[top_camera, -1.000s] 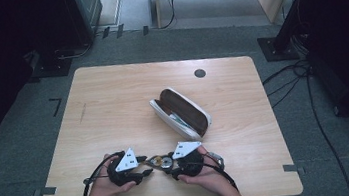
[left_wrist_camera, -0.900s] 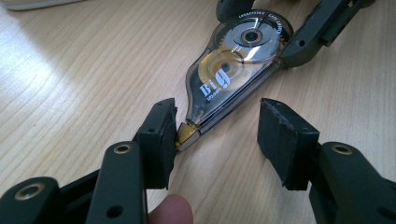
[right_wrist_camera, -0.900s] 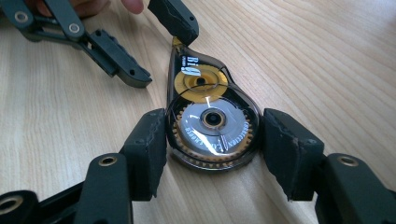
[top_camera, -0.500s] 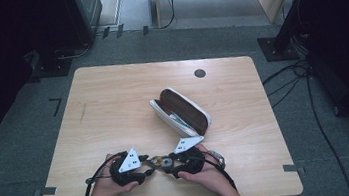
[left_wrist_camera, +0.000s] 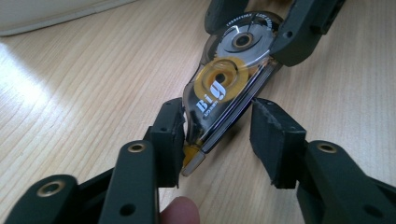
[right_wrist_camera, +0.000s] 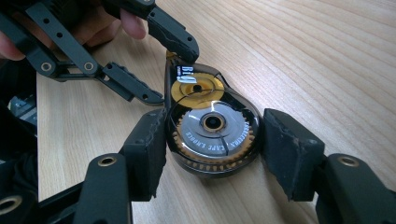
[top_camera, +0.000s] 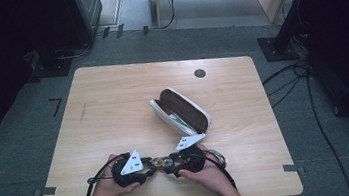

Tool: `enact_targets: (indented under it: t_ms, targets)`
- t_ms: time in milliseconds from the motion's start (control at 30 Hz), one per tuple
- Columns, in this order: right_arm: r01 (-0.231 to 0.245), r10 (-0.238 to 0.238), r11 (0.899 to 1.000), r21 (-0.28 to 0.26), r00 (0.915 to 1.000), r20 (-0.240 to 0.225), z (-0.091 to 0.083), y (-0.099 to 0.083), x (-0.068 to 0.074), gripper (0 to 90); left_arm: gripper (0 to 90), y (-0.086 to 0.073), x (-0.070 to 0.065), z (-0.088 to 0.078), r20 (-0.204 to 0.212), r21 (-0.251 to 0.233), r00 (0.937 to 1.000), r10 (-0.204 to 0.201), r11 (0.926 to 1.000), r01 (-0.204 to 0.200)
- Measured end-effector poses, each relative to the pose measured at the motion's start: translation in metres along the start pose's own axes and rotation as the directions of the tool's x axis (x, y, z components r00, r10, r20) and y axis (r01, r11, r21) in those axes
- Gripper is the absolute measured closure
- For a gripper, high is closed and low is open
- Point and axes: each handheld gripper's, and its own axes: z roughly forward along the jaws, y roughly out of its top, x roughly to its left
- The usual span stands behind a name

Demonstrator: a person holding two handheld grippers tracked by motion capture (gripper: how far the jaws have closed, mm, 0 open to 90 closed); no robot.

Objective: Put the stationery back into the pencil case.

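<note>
One tape dispenser (right_wrist_camera: pixel 212 126) between two claws; one open case (top_camera: pixel 182 111).

High overhead; tongs cameras close, facing, share dispenser (left_wrist_camera: pixel 224 88).

1 clear smoky plastic correction-tape dispenser (left_wrist_camera: pixel 224 93), 1 open white glasses case (top_camera: pixel 182 111), 2 black grippers, 1 wooden table (top_camera: pixel 112 100).

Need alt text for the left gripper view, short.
A clear correction tape dispenser with an orange reel lies on a wooden table, its narrow tip end between the pads of the left claw, whose jaws have just been closing: one pad touches it, the other stands just clear. The right claw grips its round far end.
</note>
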Motion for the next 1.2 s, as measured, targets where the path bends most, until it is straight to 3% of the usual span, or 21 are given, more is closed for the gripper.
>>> enact_targets:
  t_ms: [233,433,533,600,767,867,900,967,1100,1200]
  targets:
    - [-0.024,0.024,1.000,0.002,0.9997,-0.001,-0.0008,0.0005,-0.0010,41.3,56.4,0.0005,-0.0006,0.0008,-0.003,-0.001,1.0000,-0.003,1.0000,0.003]
    - [-0.079,0.079,0.997,0.009,0.9968,-0.006,-0.0015,0.0016,-0.0011,41.4,53.5,0.0015,-0.0021,0.0022,-0.007,-0.005,1.0000,0.000,1.0000,0.000]
    - [-0.109,0.109,0.994,0.008,0.9939,-0.019,-0.0026,0.0019,-0.0019,41.4,53.4,0.0019,-0.0031,0.0026,-0.001,-0.006,1.0000,0.007,1.0000,-0.007]
    - [-0.146,0.145,0.989,-0.005,0.9867,-0.073,-0.0037,0.0026,-0.0028,41.5,54.3,0.0025,-0.0046,0.0033,-0.001,-0.009,0.9999,0.012,0.9999,-0.012]
    - [-0.138,0.137,0.990,-0.018,0.9873,-0.081,-0.0045,0.0036,-0.0018,41.6,59.8,0.0031,-0.0065,0.0024,0.003,-0.004,0.9995,0.032,0.9995,-0.032]
    - [-0.077,0.074,0.997,-0.031,0.9945,-0.073,-0.0055,0.0028,-0.0016,42.0,71.0,0.0023,-0.0036,0.0003,0.011,0.011,0.9998,0.019,0.9998,-0.019]
    - [-0.025,0.023,0.999,-0.030,0.9984,-0.052,-0.0062,0.0024,0.0002,48.1,77.2,0.0021,-0.0027,0.0000,0.020,0.011,0.9997,0.016,0.9998,-0.016]
    - [0.036,-0.037,0.999,-0.029,0.9991,-0.022,-0.0057,0.0017,0.0024,48.8,78.0,0.0017,-0.0020,-0.0003,0.030,0.009,0.9994,0.015,0.9999,-0.015]
    - [0.118,-0.117,0.992,-0.049,0.9931,0.007,-0.0056,0.0010,0.0042,49.2,78.5,0.0010,-0.0015,-0.0012,0.071,0.009,0.9974,0.015,0.9998,-0.016]
    - [0.194,-0.193,0.978,-0.071,0.9809,0.025,-0.0066,0.0006,0.0071,48.0,78.6,0.0002,-0.0007,-0.0013,0.102,0.004,0.9946,0.017,0.9998,-0.018]
